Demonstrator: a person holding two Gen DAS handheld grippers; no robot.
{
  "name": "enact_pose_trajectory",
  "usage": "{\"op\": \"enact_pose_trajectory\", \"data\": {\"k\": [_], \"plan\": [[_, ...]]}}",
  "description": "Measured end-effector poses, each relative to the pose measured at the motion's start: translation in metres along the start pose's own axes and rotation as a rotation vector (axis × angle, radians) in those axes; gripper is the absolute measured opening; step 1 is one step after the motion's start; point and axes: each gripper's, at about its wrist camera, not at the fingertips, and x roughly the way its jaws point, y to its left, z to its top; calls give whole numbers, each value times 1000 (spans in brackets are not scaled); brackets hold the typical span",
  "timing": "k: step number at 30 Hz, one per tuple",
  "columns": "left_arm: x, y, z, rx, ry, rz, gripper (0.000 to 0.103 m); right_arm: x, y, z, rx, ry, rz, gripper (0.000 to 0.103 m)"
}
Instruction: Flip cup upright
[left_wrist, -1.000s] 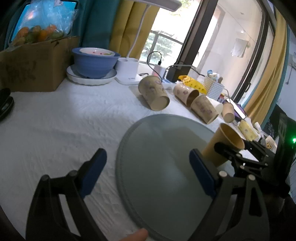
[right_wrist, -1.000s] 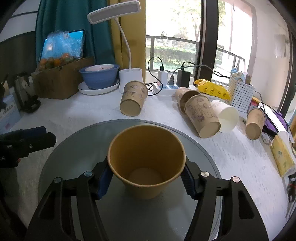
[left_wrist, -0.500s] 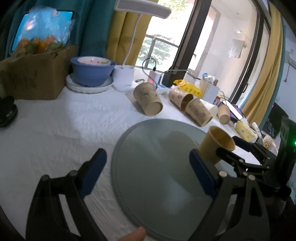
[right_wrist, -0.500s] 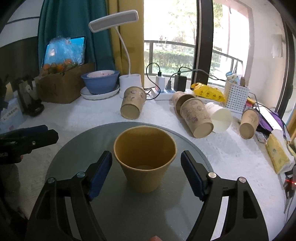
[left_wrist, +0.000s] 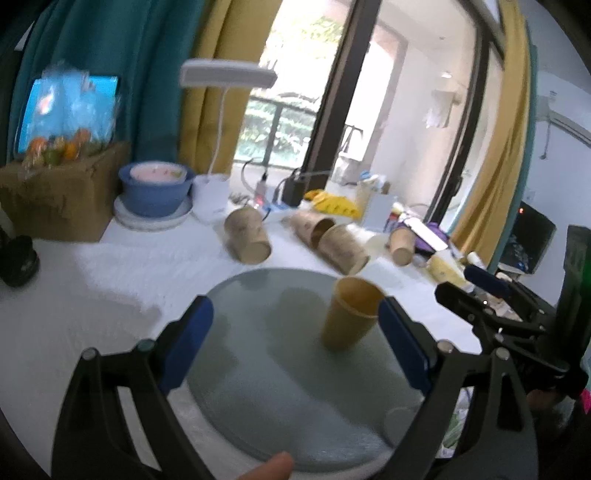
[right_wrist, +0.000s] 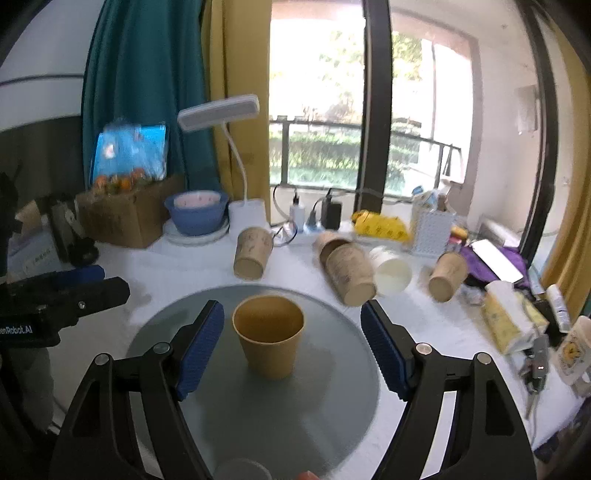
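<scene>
Right wrist view, from left to right: the left claw (right_wrist: 92, 282) hangs at the desk's (right_wrist: 184, 269) edge, spread wide and empty; the tan paper cup (right_wrist: 269, 336) stands upright, mouth up, on the round grey mat (right_wrist: 332, 406); the right claw (right_wrist: 291, 343) gapes wide around it, touching nothing. The flip looks done; the next move is probably to draw both claws clear without nudging the light cup.

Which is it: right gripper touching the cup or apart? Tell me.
Apart. The right wrist view shows the right gripper open, with grey mat visible between each blue pad and the upright cup.
</scene>
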Motion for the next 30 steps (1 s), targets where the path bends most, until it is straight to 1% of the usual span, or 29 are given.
{"op": "enact_pose_trajectory", "data": {"k": [6, 9, 12, 18, 22, 27, 30], "plan": [[-33, -28, 13, 50, -60, 3, 92, -40, -3, 11, 17, -51, -25, 79], [-50, -40, 18, 76, -112, 27, 92, -53, -4, 16, 25, -51, -37, 79], [-65, -48, 20, 101, -154, 55, 92, -64, -2, 20, 29, -73, -47, 79], [-84, -54, 22, 126, -192, 100, 92, -87, 5, 26, 19, -124, -47, 79], [-92, -52, 25, 126, -222, 128, 92, -92, 5, 30, 23, -137, -47, 79], [-91, -51, 26, 142, -231, 134, 92, -86, 1, 30, 50, -115, -40, 79], [-90, -52, 24, 154, -235, 153, 92, -83, 0, 29, 63, -101, -32, 79]]}}
